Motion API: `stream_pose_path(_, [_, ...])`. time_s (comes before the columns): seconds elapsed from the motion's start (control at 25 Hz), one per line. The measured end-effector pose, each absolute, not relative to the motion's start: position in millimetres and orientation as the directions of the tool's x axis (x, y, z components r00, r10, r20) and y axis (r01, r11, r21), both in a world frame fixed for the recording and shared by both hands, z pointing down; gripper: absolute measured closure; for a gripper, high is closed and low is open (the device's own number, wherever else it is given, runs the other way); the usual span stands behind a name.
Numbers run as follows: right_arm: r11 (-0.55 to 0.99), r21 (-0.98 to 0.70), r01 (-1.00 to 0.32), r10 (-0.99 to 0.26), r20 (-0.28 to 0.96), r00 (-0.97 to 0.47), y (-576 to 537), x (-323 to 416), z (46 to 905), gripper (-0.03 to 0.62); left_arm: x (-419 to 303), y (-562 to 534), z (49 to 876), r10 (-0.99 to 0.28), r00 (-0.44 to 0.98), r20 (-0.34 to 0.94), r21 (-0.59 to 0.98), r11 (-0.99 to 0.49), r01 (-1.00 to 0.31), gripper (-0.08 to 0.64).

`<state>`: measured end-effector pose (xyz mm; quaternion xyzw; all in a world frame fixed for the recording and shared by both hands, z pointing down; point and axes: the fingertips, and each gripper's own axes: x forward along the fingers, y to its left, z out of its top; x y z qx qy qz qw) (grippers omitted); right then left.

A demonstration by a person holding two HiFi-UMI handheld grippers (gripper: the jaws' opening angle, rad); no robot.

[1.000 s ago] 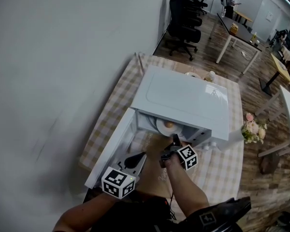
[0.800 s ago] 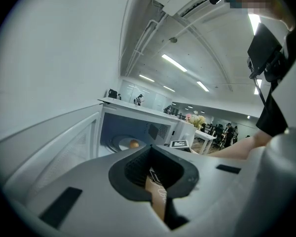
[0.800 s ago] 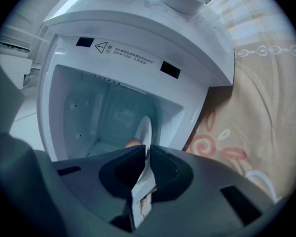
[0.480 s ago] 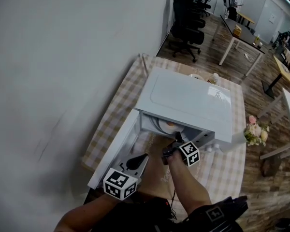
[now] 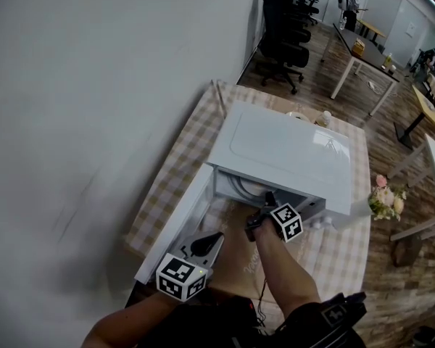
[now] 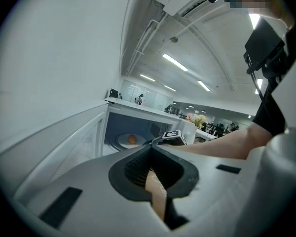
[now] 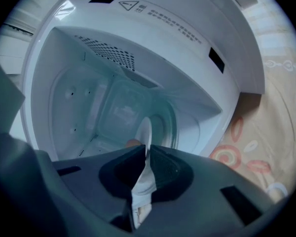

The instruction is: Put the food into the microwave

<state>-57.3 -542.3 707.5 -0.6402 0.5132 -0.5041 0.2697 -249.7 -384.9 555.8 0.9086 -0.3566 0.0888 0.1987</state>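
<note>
Topping plate (image 7: pixel 145 128) in right gripper (image 7: pixel 147 147): food (image 7: pixel 131 142)

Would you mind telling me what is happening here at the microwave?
A person is loading a microwave whose door stands open. The right gripper has its jaws shut on the rim of a white plate carrying an orange piece of food, inside the cavity. The left gripper sits shut and empty beside the door.

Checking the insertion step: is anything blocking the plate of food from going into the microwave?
Nothing visible does: the door is swung open, and the right gripper holds the plate inside the microwave.
</note>
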Motion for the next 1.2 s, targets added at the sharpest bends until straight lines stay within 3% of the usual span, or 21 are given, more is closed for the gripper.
stream_pose_path(0.24, [-0.315, -0.849, -0.425, -0.924, 0.377, -0.069, -543, -62, 703, 0.555, -253, -384, 556, -0.618, 0.725, 0.303, 0.297, -0.662, -0.688, 0.552])
stream_pose_path(0.44, [-0.281, -0.853, -0.439, -0.931, 0.354, -0.091, -539, -63, 699, 0.459, -247, -382, 558, -0.62, 0.723, 0.304, 0.303, -0.657, -0.69, 0.552])
stream_pose_path(0.56, [-0.273, -0.856, -0.439, -0.929, 0.354, -0.112, -537, -63, 703, 0.466, -244, -379, 559, -0.622, 0.72, 0.308, 0.297, -0.656, -0.694, 0.552])
stream_pose_path(0.68, [-0.291, -0.84, -0.458, -0.916, 0.383, -0.121, -534, -60, 708, 0.525, -240, -374, 558, -0.631, 0.71, 0.313, 0.291, -0.648, -0.704, 0.552])
stream_pose_path(1.2, [-0.182, -0.815, -0.55, -0.887, 0.377, -0.266, -509, -76, 691, 0.568, -232, -355, 540, -0.709, 0.637, 0.302, 0.253, -0.585, -0.771, 0.552])
